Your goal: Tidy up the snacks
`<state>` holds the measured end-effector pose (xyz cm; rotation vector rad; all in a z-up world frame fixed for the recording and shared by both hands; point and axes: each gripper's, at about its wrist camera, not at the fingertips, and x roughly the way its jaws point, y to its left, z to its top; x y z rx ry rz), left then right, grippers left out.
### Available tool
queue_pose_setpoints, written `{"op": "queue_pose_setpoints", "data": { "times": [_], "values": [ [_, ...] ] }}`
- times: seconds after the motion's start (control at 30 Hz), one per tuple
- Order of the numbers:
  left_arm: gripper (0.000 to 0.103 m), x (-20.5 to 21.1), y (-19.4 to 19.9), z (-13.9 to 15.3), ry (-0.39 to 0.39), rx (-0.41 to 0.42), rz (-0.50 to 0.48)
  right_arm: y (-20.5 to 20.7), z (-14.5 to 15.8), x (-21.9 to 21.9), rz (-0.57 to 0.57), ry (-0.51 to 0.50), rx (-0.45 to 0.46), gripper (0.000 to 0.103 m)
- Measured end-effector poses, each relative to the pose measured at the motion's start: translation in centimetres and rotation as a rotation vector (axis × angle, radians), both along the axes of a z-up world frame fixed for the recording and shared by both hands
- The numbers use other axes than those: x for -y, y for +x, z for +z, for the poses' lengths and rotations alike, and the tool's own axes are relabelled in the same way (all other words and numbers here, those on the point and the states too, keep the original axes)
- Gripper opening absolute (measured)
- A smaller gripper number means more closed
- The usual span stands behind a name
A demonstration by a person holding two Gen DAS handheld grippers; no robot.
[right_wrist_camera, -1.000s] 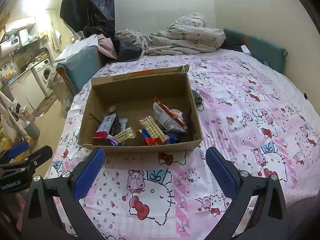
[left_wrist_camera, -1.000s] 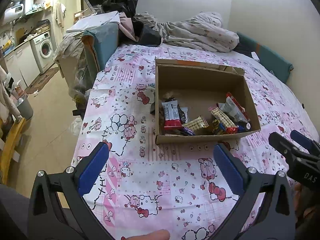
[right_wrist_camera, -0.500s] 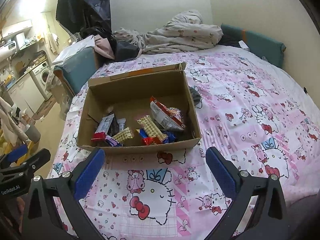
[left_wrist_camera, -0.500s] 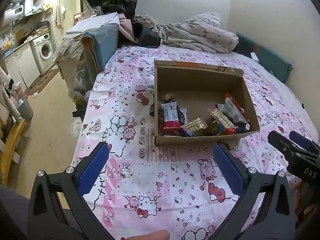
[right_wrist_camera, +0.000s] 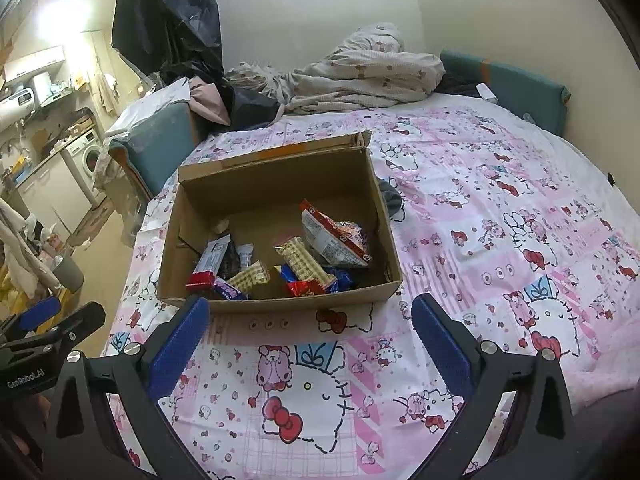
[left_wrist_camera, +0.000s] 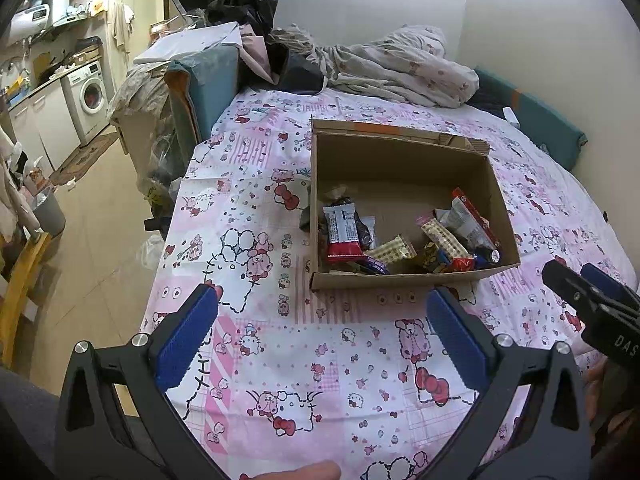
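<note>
I hold my left gripper (left_wrist_camera: 320, 320) and right gripper (right_wrist_camera: 310, 328) spread wide and empty above the pink bedsheet (right_wrist_camera: 480, 240). Just beyond them, the cardboard box (right_wrist_camera: 280, 304) holds the snacks (right_wrist_camera: 304, 258); rumpled bedding (right_wrist_camera: 360, 76) lies far behind.

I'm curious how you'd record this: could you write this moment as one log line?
left gripper: open, empty | right gripper: open, empty | snacks: inside cardboard box | box: on bed, ahead of both grippers
</note>
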<state>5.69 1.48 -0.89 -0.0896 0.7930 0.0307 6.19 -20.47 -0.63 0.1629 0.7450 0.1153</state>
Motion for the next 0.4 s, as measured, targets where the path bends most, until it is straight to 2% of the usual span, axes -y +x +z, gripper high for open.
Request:
{"op": "queue_pose_setpoints", "data": {
  "times": [0.4],
  "values": [
    [0.103, -0.06, 0.18, -0.01, -0.004, -0.006, 0.003, -0.02, 0.16, 0.28, -0.009, 0.011, 0.002, 0.103]
  ]
}}
